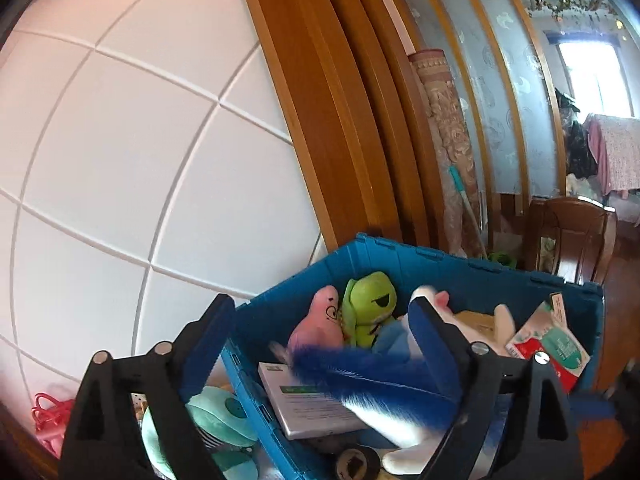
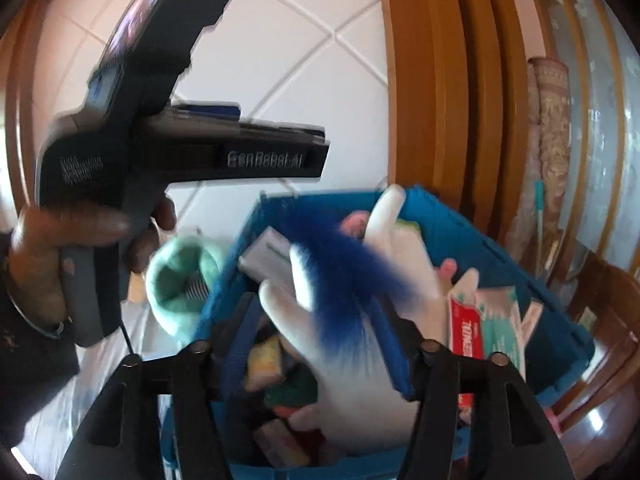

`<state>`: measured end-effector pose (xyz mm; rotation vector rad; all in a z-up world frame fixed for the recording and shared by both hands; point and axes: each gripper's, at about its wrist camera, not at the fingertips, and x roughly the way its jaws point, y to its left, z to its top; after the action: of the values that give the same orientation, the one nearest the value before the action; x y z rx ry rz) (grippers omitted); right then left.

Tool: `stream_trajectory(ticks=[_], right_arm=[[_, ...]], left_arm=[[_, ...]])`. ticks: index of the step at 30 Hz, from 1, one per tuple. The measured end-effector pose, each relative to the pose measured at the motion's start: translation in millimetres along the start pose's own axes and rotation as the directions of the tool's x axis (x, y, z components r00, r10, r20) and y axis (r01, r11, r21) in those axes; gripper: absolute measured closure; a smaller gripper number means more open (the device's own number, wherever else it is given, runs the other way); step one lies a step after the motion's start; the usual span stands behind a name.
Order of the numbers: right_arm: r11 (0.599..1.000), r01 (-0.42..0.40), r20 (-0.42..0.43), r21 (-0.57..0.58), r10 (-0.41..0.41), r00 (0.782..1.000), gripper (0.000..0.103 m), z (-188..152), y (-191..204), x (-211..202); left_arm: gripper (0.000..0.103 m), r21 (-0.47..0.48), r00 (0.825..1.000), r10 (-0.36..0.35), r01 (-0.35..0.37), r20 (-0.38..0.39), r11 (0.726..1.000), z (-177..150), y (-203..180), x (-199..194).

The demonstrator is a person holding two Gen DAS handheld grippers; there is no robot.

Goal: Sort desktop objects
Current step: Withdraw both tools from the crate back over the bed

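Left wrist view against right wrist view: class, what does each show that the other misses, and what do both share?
Only the left wrist view shows the green frog plush and the pink starfish plush in the bin. Only the right wrist view shows the person's hand holding the left gripper. Both show the blue bin, the white and blue plush, the red and green box and the mint plush outside the bin.

Crate layout, w/ contents.
Plush toys at far end inside crate; flat box nearer; carton at right; another plush outside, left.
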<state>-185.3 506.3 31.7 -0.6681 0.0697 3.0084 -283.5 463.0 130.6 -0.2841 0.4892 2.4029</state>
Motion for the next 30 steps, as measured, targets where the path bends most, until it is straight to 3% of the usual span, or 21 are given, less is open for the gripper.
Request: stream_trajectory(ticks=[1,2,8,12,15,25,30], right_arm=[[1.000,0.008,0.025,0.002,-0.008,1.000,0.020,3,0,-7],[1.000,0.005,0.048,0.004,-0.005,0.999,0.016,4,0,-14],[0.999,0.036,0.139,0.003,-0.036,0.990,0.013,10,0,-50],[0.997,0.082,0.186,0.011,-0.083,0.979,0.009,7,2,-71],[0.994,0.103,0.211,0.023,-0.106,0.972,0.008,6,-5,-79],[0.989,0.088,0.218,0.117,-0.112,0.969,0.007,-13,-22,-106],[0.986,0.114,0.210,0.118,-0.137,0.968,0.007,-23,-7,-123]], left_arm=[[0.013,-0.005,1.000,0.010,-0.010,0.006,1.000,1,2,-3],[0.013,-0.008,1.000,0.018,-0.018,0.011,1.000,2,4,-5],[0.012,-0.036,0.994,0.085,-0.082,0.068,0.996,2,12,-36],[0.001,-0.076,0.985,0.130,-0.121,0.116,0.990,-2,13,-66],[0.001,-0.079,0.974,0.181,-0.171,0.137,0.982,-5,11,-86],[0.000,-0.184,0.953,0.276,-0.252,0.126,0.950,-34,25,-141],[0.000,-0.237,0.929,0.360,-0.332,0.085,0.913,-61,30,-173]])
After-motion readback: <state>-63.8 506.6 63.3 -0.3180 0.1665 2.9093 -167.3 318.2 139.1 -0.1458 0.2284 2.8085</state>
